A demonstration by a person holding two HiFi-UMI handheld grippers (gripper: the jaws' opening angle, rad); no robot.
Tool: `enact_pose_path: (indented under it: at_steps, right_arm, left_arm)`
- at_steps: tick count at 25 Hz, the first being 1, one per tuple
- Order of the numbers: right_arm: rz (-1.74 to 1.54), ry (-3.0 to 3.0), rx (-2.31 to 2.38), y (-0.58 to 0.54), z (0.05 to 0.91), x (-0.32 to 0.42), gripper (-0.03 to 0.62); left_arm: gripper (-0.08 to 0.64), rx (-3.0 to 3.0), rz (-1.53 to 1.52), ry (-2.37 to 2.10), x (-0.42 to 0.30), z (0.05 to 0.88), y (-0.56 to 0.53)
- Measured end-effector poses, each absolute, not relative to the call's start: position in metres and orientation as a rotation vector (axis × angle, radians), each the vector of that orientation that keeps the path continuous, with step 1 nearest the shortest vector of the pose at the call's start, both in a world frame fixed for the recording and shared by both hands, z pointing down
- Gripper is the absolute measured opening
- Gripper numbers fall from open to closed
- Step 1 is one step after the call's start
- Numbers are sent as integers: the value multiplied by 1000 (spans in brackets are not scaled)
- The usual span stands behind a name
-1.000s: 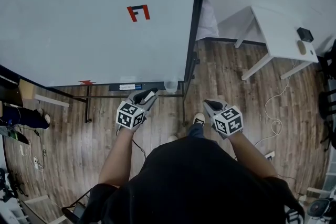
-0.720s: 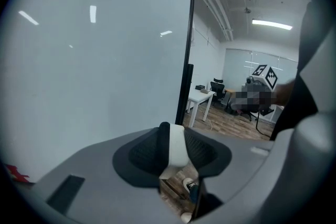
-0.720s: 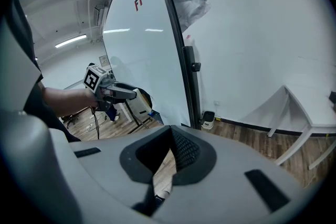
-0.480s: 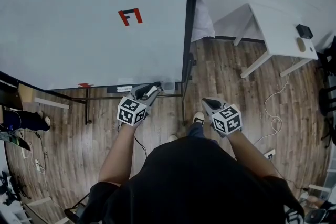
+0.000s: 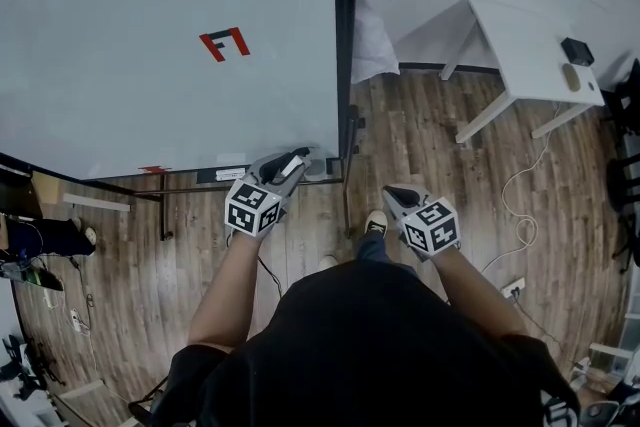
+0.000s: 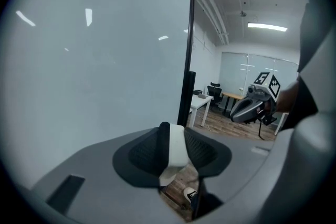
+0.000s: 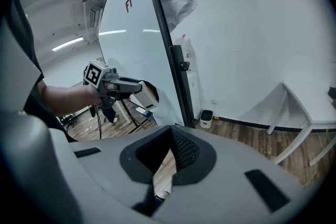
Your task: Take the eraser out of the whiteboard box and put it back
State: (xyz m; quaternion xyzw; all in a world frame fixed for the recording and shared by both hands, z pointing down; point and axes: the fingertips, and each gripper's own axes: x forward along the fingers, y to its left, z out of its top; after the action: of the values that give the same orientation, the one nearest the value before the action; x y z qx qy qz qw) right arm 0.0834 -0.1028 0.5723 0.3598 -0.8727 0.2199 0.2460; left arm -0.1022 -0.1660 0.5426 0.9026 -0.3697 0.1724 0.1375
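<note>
The whiteboard (image 5: 150, 35) sat further left in the head view than a second earlier, its red mark (image 5: 224, 43) with it, and the black right frame edge now ran almost straight up the middle. That looked like a head turn, not the board moving. The white table (image 5: 520, 45) on the wood floor kept its spot at the right, well apart from the action.

The left gripper (image 5: 290, 165) had gone up and toward the board's lower right corner. A second ago its tips were clearly short of the whiteboard box (image 5: 322, 167) (the clear tub at the end of the tray). Now they were just beside it, though I could not tell whether they touched. Its jaws stood partly apart and clamped on the eraser (image 6: 176, 145), white body and dark felt edge wedged between the pads. That grip was the same as in both earlier frames.

So the eraser was out of the box, in the left gripper and near the box. My read: take-out done, put-back under way, release not yet made.

The right gripper (image 5: 398, 197) hung in the same place as before, lower right by the person's shoe, jaws together with nothing in them.
</note>
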Motion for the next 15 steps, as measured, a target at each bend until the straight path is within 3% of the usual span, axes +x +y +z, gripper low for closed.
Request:
enact_pose_path:
  at_steps: [15]
  right_arm:
    - [641,-2343,975,-116,587,93,-6]
  left_arm:
    - [156,2586,494,-1028,-83,562,-186]
